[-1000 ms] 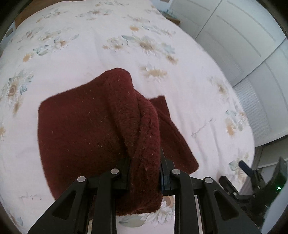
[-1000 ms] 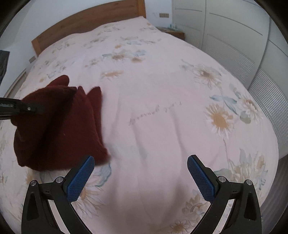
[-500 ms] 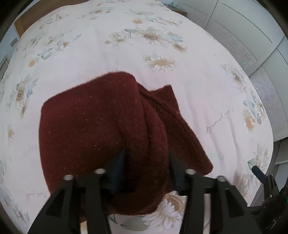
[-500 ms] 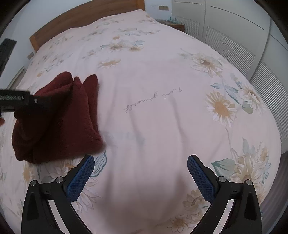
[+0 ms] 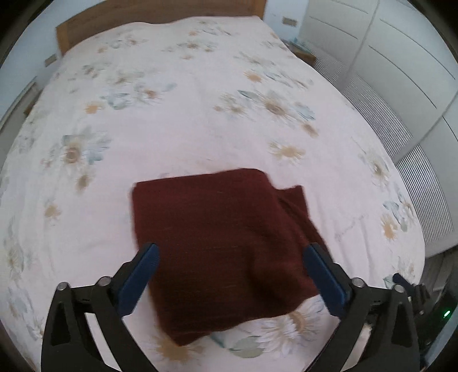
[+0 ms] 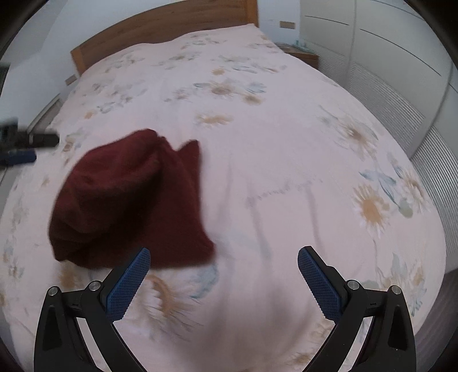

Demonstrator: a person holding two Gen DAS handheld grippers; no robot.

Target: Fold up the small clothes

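A dark red knitted garment [image 5: 223,243] lies folded on the floral bedspread [image 5: 200,114]. My left gripper [image 5: 232,257] is open and empty, hovering above the garment's near part with a finger on each side. In the right wrist view the garment [image 6: 128,200] lies at the left, bunched on its left side. My right gripper [image 6: 223,263] is open and empty, over bare bedspread to the right of the garment's near corner. The left gripper's tips [image 6: 25,148] show at the far left edge of that view.
The bed has a wooden headboard [image 6: 160,25] at the far end. White wardrobe doors [image 5: 400,71] stand along the right side. A wooden nightstand [image 6: 303,54] sits beside the headboard. The other gripper's body with a green light [image 5: 429,303] shows at the lower right.
My left gripper opened and let go of the red garment, then pulled back and up. The garment dropped flat onto the bed. My right gripper stayed open and shifted slightly.
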